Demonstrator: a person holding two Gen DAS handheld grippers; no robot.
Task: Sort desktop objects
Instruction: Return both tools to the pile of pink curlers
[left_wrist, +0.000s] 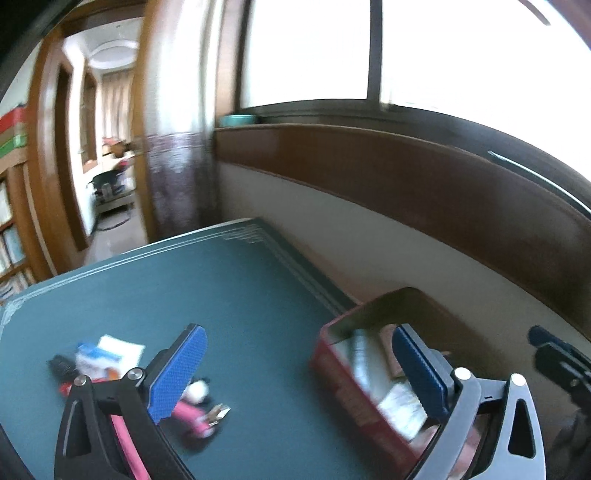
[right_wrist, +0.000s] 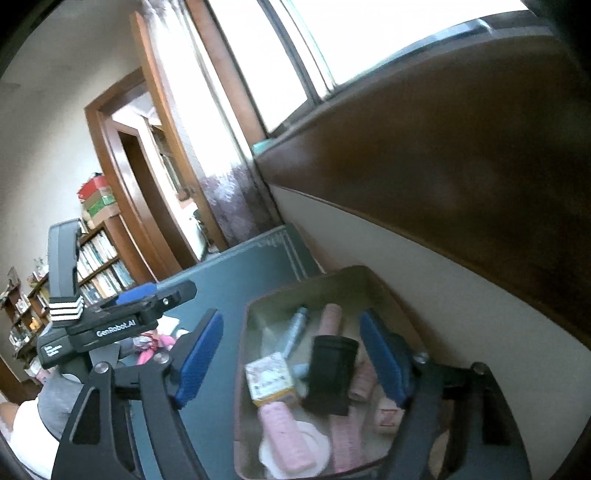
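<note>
Red-sided box (right_wrist: 314, 373) sat at the table's (left_wrist: 236, 295) window-side edge, open top, pale inner walls, rectangular, rounded corners. Inside, in the right wrist view: a black pouch (right_wrist: 330, 373) in the middle, matte, boxy; a pink ribbed roll (right_wrist: 284, 432) at 7 o'clock from it; a small cream carton (right_wrist: 271, 380) at 9 o'clock; a grey-blue tube (right_wrist: 295, 328) at 11 o'clock; another pink roll (right_wrist: 331, 319) at 12 o'clock. Right gripper (right_wrist: 291, 358) hung over the box, blue textured pads well apart, nothing clamped, pouch lying loose between them. Left gripper (left_wrist: 295, 373) was spread wide and empty, one pad over the table, the other over the box's near corner. Table top was dark green, smooth, with a pale line border. Leftovers on the table at 9 o'clock from the box: a blue-white carton (left_wrist: 98, 356) on white paper, a pink item (left_wrist: 192, 411) with a white ball, a black item (left_wrist: 61, 365), all blurred. Brown wooden sill (left_wrist: 406, 173) and pale wall ran right behind the box. Left gripper's body blocked part of the table in the right wrist view.
</note>
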